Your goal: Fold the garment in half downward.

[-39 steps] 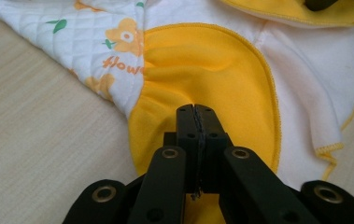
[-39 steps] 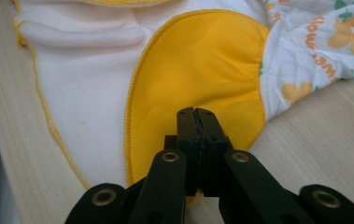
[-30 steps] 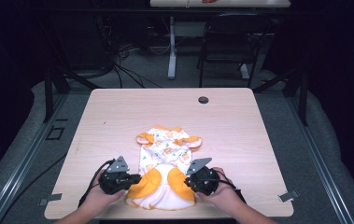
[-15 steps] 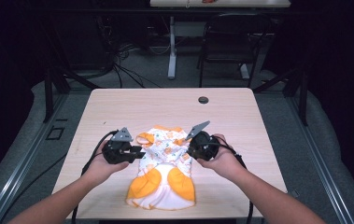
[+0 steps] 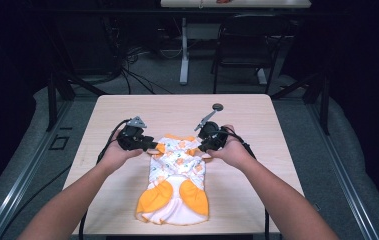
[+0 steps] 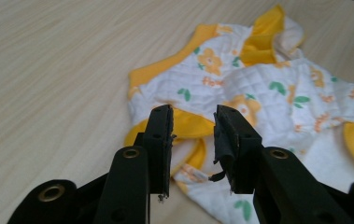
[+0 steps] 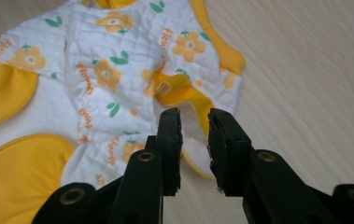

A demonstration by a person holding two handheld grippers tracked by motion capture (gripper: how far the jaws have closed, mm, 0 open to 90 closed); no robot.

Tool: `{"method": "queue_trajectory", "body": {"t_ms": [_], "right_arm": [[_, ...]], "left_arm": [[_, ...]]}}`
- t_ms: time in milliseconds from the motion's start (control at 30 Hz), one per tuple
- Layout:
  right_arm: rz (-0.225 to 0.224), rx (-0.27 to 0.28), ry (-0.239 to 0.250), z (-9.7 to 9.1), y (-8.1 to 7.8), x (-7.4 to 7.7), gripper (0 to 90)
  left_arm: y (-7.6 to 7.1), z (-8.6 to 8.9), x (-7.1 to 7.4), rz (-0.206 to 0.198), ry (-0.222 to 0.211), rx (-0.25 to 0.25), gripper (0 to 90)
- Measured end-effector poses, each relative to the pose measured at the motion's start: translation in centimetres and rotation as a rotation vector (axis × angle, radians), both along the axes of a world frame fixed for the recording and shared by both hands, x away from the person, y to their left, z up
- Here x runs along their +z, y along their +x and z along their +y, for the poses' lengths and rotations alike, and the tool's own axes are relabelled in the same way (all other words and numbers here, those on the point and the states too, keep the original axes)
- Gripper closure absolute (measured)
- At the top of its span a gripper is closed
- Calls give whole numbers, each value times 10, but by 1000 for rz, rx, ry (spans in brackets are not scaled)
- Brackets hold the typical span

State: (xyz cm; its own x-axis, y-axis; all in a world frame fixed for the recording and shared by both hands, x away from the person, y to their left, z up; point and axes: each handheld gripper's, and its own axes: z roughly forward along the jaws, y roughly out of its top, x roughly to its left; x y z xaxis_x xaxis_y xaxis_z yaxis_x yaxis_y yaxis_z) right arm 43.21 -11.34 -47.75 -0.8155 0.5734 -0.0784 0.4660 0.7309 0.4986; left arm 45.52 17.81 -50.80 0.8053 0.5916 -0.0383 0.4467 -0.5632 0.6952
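Note:
A small quilted white garment [image 5: 177,175] with orange flowers and yellow trim lies flat on the wooden table [image 5: 257,125], its yellow-panelled hem toward the near edge. My left gripper [image 5: 152,147] is at the garment's far left corner. In the left gripper view its jaws stand apart just above the yellow-edged armhole of the garment [image 6: 258,84], and this left gripper [image 6: 193,116] holds nothing. My right gripper [image 5: 203,148] is at the far right corner. It [image 7: 194,119] is open over the garment's [image 7: 95,70] yellow-trimmed edge.
A small dark round object [image 5: 217,106] lies on the table near its far edge. Bare tabletop lies left and right of the garment. Beyond the table are a chair [image 5: 242,45], a table leg [image 5: 183,55] and cables on the floor.
Both hands have moved away from the near hem of the garment to its far shoulder corners. The garment lies in about the same place, its hem now uncovered.

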Motion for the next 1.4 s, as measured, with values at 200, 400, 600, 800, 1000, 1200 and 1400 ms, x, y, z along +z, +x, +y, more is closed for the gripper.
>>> {"method": "queue_trajectory", "body": {"t_ms": [200,400,600,800,1000,1200,1400], "right_arm": [[34,-6,-5,8,31,-8,707],[47,-23,-21,13,48,-20,700],[31,-57,-22,13,56,-28,687],[57,-77,2,9,64,-39,690],[44,-109,-16,13,67,-50,683],[50,-104,-58,22,67,-57,640],[58,-128,-59,20,68,-62,625]], "left_arm": [[23,-15,-3,5,58,12,644],[37,-22,-7,35,65,35,675],[46,-18,-15,50,78,64,674],[48,-17,-17,37,63,81,644],[49,-23,-25,32,90,90,621],[51,-29,-36,52,108,96,584],[53,-27,-41,52,100,134,584]]}}
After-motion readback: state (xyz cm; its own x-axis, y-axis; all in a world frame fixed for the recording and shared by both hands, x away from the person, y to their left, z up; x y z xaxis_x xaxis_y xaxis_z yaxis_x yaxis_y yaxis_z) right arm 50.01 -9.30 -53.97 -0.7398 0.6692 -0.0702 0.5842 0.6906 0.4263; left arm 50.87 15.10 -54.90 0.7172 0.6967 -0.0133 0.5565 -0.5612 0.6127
